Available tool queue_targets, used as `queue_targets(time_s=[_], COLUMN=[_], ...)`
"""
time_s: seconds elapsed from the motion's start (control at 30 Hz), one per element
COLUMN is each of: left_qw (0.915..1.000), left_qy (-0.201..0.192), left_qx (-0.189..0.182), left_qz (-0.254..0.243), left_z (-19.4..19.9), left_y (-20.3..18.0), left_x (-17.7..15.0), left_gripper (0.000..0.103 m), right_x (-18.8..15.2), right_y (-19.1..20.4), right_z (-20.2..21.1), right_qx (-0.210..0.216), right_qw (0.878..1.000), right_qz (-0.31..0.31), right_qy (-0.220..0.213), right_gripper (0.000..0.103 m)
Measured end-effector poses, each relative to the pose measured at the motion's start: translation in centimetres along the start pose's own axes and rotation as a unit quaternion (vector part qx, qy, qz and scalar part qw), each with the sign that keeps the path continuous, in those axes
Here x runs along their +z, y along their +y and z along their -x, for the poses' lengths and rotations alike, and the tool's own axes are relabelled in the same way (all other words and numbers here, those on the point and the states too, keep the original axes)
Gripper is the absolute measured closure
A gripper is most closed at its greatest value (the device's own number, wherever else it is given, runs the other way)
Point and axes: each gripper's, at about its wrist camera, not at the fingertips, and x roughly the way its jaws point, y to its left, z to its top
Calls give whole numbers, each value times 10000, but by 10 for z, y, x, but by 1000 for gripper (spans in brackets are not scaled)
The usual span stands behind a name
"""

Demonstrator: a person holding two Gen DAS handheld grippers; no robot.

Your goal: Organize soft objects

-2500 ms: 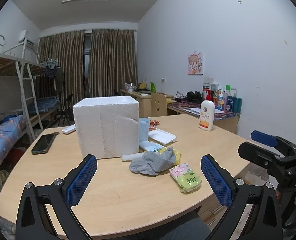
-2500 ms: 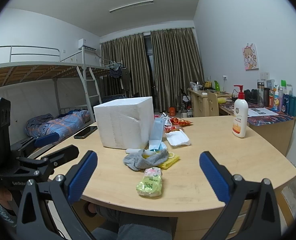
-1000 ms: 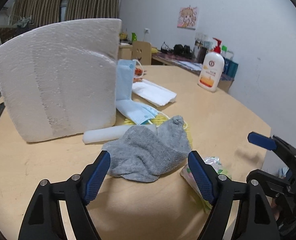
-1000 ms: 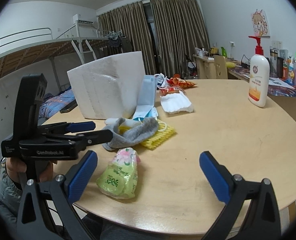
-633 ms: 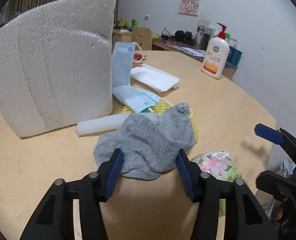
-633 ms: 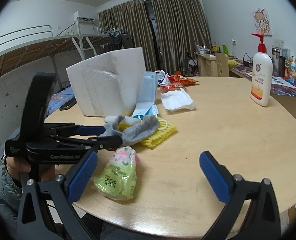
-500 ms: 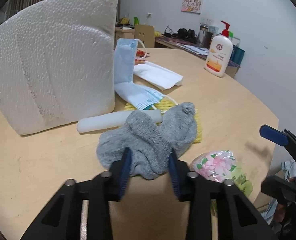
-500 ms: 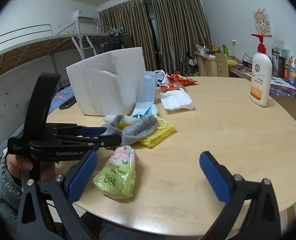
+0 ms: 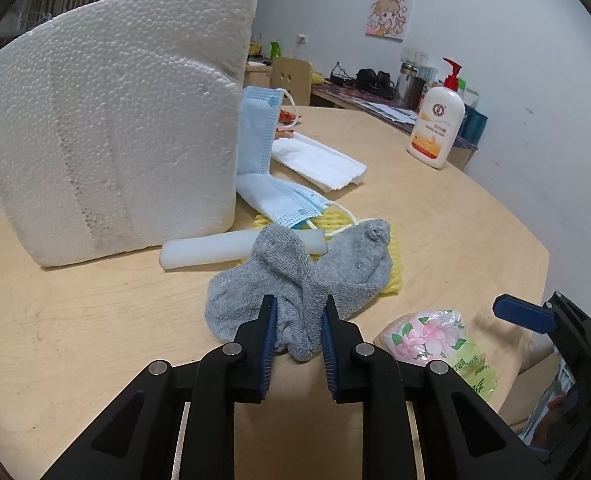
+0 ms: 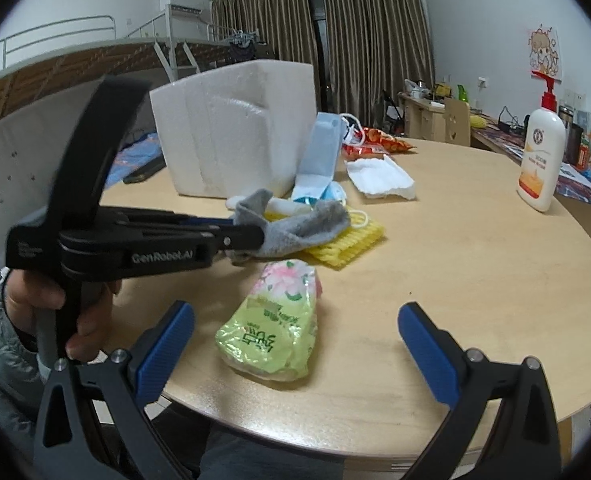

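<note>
My left gripper (image 9: 295, 320) is shut on the near fold of a grey sock (image 9: 307, 276), which lies bunched on the table; the right wrist view shows the same grip on the sock (image 10: 295, 228). Under and behind the sock lie a yellow foam net (image 9: 393, 280), a white foam stick (image 9: 215, 246) and blue face masks (image 9: 279, 196). A green flowered tissue pack (image 10: 275, 320) lies in front of my right gripper (image 10: 295, 328), which is open and empty above the table's near edge. A white foam box (image 9: 115, 128) stands behind the pile.
A white folded cloth (image 9: 319, 162) and a lotion pump bottle (image 9: 437, 128) stand farther back on the round wooden table (image 10: 475, 260). Red snack bags (image 10: 375, 144) lie behind the masks. A phone (image 10: 143, 170) lies left of the box. A bunk bed is on the left.
My left gripper came down to the pile and closed its jaws on the grey sock, bunching it up. My right gripper moved closer above the tissue pack and stayed open.
</note>
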Motion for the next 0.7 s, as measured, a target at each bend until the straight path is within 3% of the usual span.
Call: queue_targets(time_s=[0.3, 0.4, 0.47, 0.7], left_qw=[9999, 9999, 9999, 9999], left_qy=[-41, -75, -69, -95], left_qx=[-117, -86, -96, -78], left_qz=[116, 98, 99, 52], left_z=[3, 4, 5, 6], left_y=[5, 4, 5, 2], left_x=[0, -1, -1, -1], left_gripper=[81, 81, 81, 81], right_x=[0, 1, -1, -4], right_y=[14, 17, 19, 17], right_z=[-8, -14, -20, -24], right_qx=[-363, -324, -361, -455], right_qw=[9990, 9989, 9984, 9976], right_qz=[240, 235, 264, 191], right_qy=[122, 227, 359, 480], right_gripper=[2, 17, 34, 48])
